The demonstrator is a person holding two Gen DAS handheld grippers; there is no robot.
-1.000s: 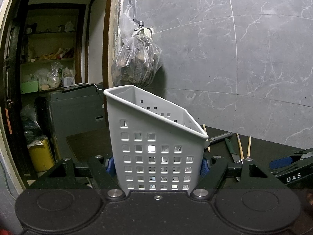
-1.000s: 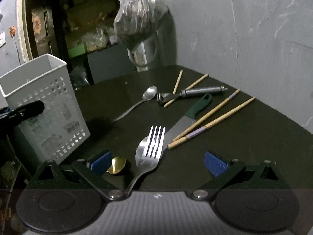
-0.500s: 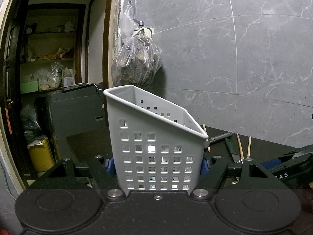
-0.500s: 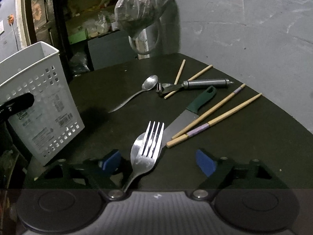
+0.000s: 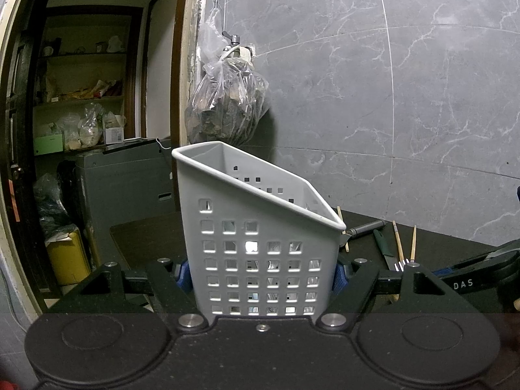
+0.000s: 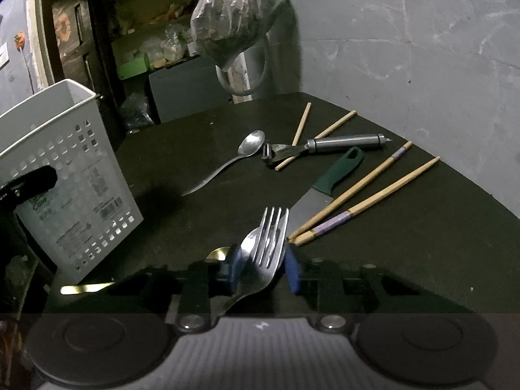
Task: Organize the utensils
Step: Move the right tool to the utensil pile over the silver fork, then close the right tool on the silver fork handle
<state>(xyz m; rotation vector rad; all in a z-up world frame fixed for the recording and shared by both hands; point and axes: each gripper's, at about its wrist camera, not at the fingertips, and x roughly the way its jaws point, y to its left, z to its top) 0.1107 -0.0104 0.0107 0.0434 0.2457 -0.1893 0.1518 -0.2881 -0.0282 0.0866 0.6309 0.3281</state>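
Fork [image 6: 272, 237] now between closing right hand-held gripper [image 6: 262, 268] pads.

Left gripper [image 5: 261, 274] clamped on white perforated utensil basket [image 5: 256, 227], blue pads pressed against both side walls; basket upright on dark table [image 5: 146, 240]. Behind the basket to the right: knife [image 5: 380, 243], chopsticks [image 5: 398, 242], fork tines [image 5: 402, 265]. Plastic bag [image 5: 227, 107] hangs on grey marble wall [image 5: 390, 97].
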